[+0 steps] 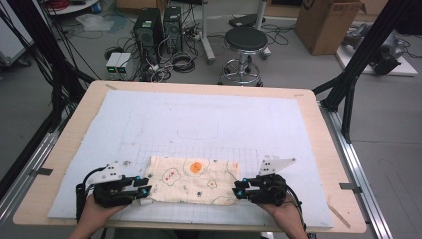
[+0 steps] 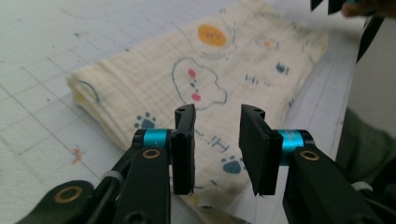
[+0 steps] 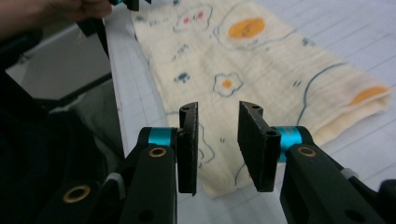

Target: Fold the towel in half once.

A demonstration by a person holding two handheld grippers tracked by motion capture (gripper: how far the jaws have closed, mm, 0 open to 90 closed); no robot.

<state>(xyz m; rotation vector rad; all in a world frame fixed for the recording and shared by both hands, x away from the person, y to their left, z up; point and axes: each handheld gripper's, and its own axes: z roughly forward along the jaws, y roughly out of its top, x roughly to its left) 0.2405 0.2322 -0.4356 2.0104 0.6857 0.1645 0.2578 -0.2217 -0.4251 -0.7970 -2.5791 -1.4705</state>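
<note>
A pale blue mat (image 1: 149, 114) covers the wooden table (image 1: 323, 149) at centre frame. Beyond it, a black stool (image 1: 245, 40) stands at upper centre, two computer towers (image 1: 158, 27) at upper left, a cardboard box (image 1: 326, 22) at upper right.

Open mat (image 1: 199, 114) stretches beyond the folded cloth (image 1: 194, 180) — which alone lies between both tongs.
</note>
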